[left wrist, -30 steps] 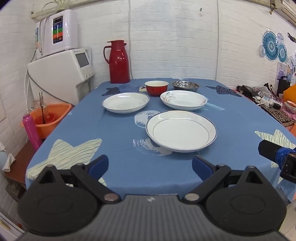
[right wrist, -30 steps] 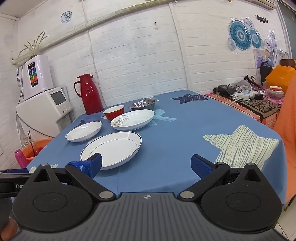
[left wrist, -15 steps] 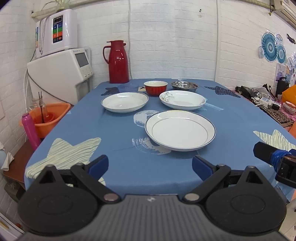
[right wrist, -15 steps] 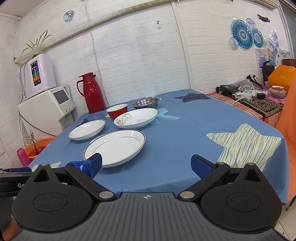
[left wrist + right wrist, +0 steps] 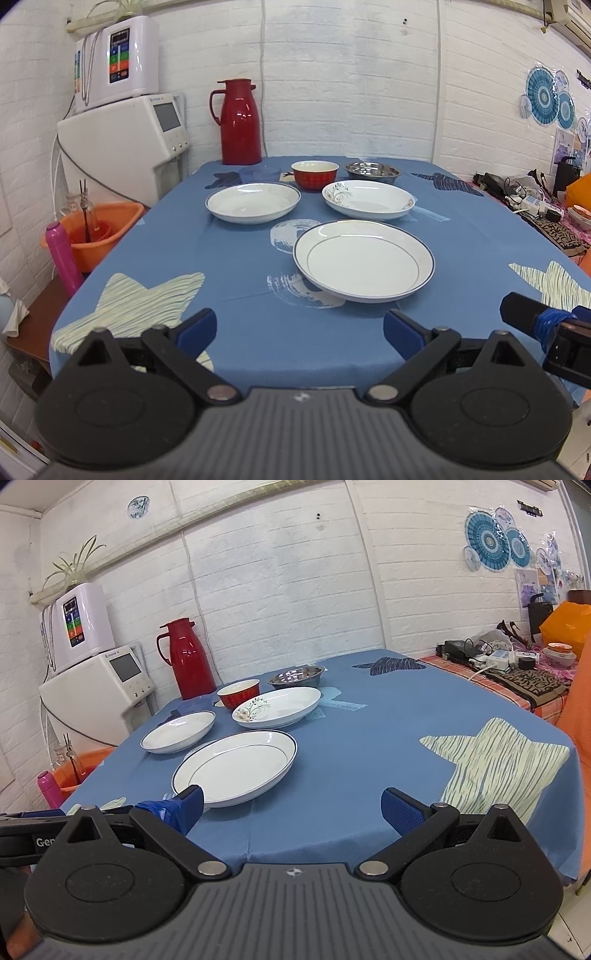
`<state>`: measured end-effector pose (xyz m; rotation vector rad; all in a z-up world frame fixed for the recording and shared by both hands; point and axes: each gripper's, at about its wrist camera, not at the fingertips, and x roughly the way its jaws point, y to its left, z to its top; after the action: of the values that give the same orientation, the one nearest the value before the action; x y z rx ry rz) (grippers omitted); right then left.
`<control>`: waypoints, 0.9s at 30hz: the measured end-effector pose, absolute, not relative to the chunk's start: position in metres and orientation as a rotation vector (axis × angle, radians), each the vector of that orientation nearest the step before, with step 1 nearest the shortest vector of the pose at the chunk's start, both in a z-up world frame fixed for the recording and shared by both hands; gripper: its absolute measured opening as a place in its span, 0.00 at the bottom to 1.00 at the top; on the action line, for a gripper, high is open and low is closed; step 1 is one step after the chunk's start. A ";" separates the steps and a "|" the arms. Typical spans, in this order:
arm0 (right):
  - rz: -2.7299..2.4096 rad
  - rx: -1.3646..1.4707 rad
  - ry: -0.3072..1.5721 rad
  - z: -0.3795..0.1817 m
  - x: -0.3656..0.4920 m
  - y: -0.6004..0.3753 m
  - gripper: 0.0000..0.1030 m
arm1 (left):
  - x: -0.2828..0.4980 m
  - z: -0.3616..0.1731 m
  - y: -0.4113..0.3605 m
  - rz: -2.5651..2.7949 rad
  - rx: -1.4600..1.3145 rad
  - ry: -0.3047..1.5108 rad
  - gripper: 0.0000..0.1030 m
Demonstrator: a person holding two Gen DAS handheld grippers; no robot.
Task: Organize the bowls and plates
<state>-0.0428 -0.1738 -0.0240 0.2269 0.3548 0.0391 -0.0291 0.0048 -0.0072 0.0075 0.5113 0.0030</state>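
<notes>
Clearly nothing has been stacked yet; the items are listed from left to right as seen in the left wrist view.

Left gripper [image 5: 299, 328]: held at the near edge of the table [image 5: 240, 332] with its jaws spread wide apart; nothing is gripped.

Plain rimmed plate [image 5: 253, 203]: set at about 11 o'clock from the table's middle, alone, apart from the other dishes.

Red bowl [image 5: 314, 174]: placed at 12 o'clock, behind the plates; no contact with them can be made out.

Large blue-rimmed plate [image 5: 364, 266]: laid nearest the grippers, at about 6 o'clock from the middle, with nothing on it.

Flowered plate [image 5: 368, 199]: placed at about 1 o'clock, just behind the large plate but not touching it.

Steel bowl [image 5: 372, 172]: set at the far side, at about 1 o'clock, just behind the flowered plate.

Right gripper [image 5: 291, 810]: held at the near table edge, its jaws spread apart and empty; its left fingertip is seen just in front of the large plate's rim.

Progress: judged to be at the very start, since every plate and bowl lies singly on the cloth.

Left to do: the three plates are to be gathered into one pile and the two bowls grouped, probably beginning with the nearest plate.
</notes>
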 end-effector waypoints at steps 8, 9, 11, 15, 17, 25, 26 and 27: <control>0.033 0.242 0.336 -0.022 -0.048 -0.177 0.88 | -0.033 -0.004 0.006 0.003 0.005 0.496 0.94; 0.033 0.244 0.336 -0.023 -0.048 -0.177 0.88 | -0.034 -0.004 0.005 0.003 0.006 0.496 0.94; 0.034 0.242 0.336 -0.023 -0.048 -0.177 0.88 | -0.034 -0.004 0.005 0.004 0.007 0.496 0.94; 0.042 0.237 0.333 -0.022 -0.049 -0.176 0.88 | -0.035 -0.003 0.007 0.006 0.000 0.493 0.94; 0.044 0.237 0.330 -0.022 -0.050 -0.176 0.88 | -0.036 -0.003 0.008 0.005 -0.003 0.491 0.94; 0.052 0.243 0.336 -0.025 -0.049 -0.175 0.88 | -0.035 -0.003 0.007 0.007 -0.001 0.494 0.94; 0.051 0.243 0.335 -0.025 -0.049 -0.175 0.88 | -0.035 -0.003 0.008 0.007 -0.001 0.497 0.94; 0.051 0.243 0.335 -0.025 -0.049 -0.175 0.88 | -0.034 -0.004 0.008 0.005 -0.003 0.502 0.94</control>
<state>-0.0489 -0.1754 -0.0252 0.2431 0.3352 0.0509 -0.0341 0.0079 -0.0037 -0.0030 0.5020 0.0045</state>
